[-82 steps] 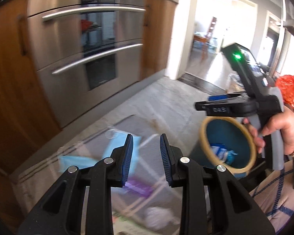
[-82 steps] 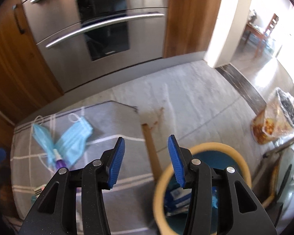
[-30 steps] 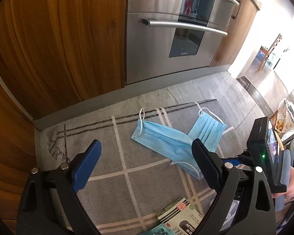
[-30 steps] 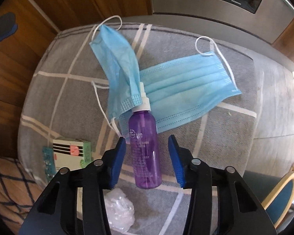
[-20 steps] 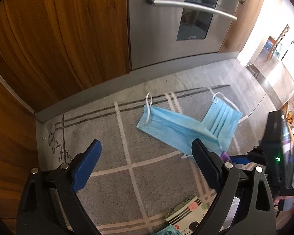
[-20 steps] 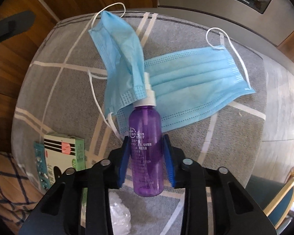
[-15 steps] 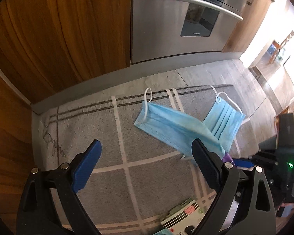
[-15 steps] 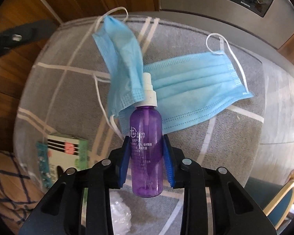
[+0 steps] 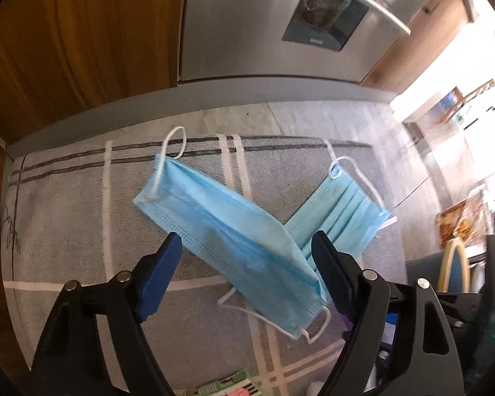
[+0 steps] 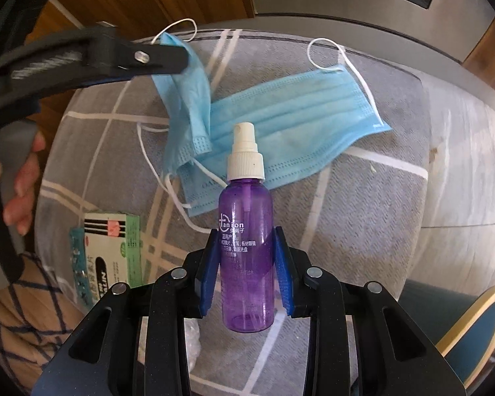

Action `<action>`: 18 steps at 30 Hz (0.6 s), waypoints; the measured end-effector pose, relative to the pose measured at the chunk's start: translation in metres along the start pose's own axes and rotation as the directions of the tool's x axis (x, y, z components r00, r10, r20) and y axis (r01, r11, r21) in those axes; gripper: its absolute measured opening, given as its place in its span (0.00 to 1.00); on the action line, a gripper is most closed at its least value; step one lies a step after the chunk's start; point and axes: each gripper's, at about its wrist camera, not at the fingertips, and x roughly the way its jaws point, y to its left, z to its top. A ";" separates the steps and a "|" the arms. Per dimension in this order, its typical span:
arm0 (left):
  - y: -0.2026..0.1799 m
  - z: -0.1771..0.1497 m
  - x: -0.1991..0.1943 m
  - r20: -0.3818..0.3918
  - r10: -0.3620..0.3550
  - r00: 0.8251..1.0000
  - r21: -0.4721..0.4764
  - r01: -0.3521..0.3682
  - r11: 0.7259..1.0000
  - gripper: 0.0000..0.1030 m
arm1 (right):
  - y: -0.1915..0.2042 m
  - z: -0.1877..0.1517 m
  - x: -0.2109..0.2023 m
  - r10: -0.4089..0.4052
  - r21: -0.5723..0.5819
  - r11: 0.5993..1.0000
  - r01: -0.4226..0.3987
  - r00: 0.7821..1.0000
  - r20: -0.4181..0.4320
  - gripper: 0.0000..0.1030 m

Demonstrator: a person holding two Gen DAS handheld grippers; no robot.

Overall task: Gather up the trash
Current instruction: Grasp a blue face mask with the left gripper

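Right gripper (image 10: 247,260): jaws have just closed on the purple spray bottle (image 10: 246,231), now gripped and ready for binning. Left gripper (image 9: 247,264): jaws open but just narrowing, lowered astride the folded mask (image 9: 227,231), which overlaps the second mask (image 9: 343,211) beside that bottle.

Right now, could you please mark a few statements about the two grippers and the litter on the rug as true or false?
1. The right gripper is closed on the purple spray bottle. True.
2. The left gripper is clamped on a face mask. False: its jaws have just been closing, yet the folded mask lies between them untouched.
3. Two blue face masks lie overlapping on the grey rug. True; the second is the flat mask.
4. The spray bottle's cap is purple. False: the cap is white.
5. A green and white box lies on the rug. True.
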 end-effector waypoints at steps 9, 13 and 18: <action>-0.019 0.000 0.024 -0.029 0.117 0.993 0.102 -0.114 0.988 0.33 | -0.024 -0.016 -0.013 -0.014 0.018 1.000 0.014 1.000 0.005 0.32; -0.013 -0.001 0.021 -0.031 0.112 0.993 0.100 -0.109 0.989 0.17 | -0.026 -0.014 -0.019 -0.023 0.025 0.999 0.022 0.999 0.024 0.32; -0.001 -0.002 0.004 -0.005 0.101 0.995 0.090 -0.100 0.991 0.05 | -0.026 -0.013 -0.030 -0.053 0.023 0.998 0.052 0.997 0.048 0.32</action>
